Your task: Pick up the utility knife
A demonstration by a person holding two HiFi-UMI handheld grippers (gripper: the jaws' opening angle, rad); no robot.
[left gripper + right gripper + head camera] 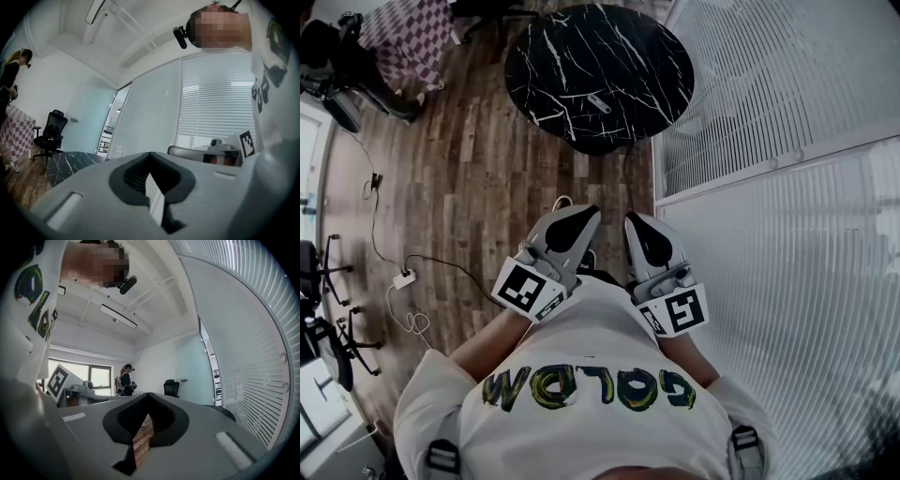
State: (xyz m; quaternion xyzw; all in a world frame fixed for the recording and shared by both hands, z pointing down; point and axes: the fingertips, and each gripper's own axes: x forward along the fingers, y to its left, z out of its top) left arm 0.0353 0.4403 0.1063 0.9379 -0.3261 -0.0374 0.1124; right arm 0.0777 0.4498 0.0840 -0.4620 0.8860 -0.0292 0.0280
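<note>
The utility knife [598, 102], a slim grey tool, lies on the round black marble table [647, 56] at the top of the head view, well ahead of both grippers. My left gripper [578, 223] and right gripper [639, 228] are held side by side close to my chest, pointing level, far short of the table. Both are shut with nothing between the jaws. In the left gripper view the left gripper [150, 158] has its jaws together, with the table [70, 161] low at the left. The right gripper [148, 398] in its own view looks the same.
A glass partition with blinds [769, 84] runs along the right. A power strip with cables [403, 278] lies on the wood floor at the left, near office chairs [328, 272]. A checkered-cloth table [408, 37] stands at top left. Another person [126, 380] stands far off.
</note>
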